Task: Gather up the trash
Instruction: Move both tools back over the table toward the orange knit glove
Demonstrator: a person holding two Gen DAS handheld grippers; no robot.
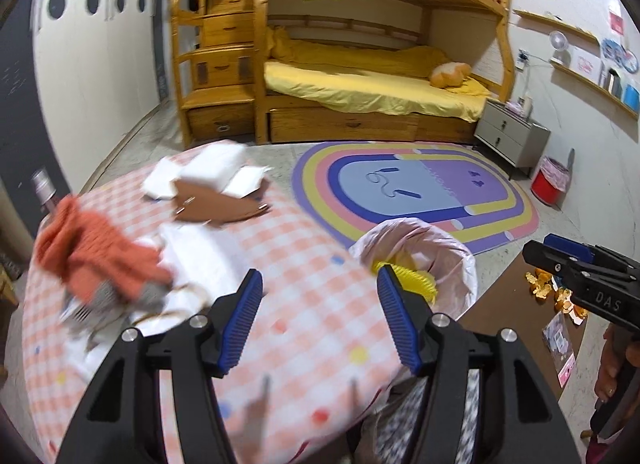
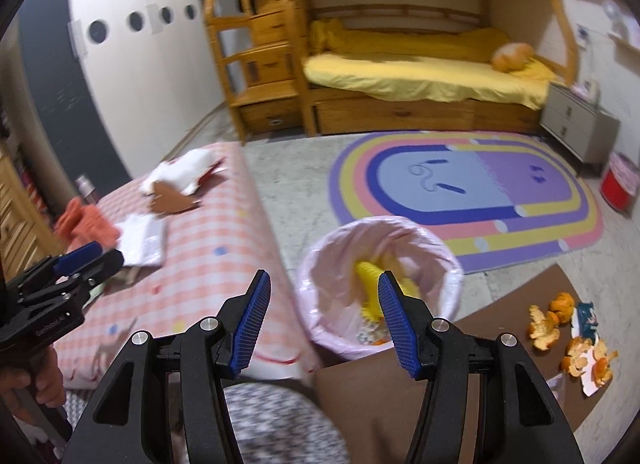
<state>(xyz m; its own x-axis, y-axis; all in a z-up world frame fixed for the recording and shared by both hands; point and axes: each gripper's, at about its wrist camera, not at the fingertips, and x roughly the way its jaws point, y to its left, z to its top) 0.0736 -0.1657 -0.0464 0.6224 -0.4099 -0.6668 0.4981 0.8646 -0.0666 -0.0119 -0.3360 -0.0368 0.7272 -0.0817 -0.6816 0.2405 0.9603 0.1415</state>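
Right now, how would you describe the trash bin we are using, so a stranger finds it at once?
Start from the rainbow rug before the wooden bunk bed. At its near edge, beside the pink checked mattress, stands the bin. Unlike the red bin by the far wall, it has a pale pink liner and a yellow object inside.

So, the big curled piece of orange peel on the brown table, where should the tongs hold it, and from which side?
Grip the large curled orange peel by its upturned ragged edge, coming from above with the open right tongs. It lies cupped on the brown table, so the raised rim likely gives the fingers something to close on; the flat underside does not.
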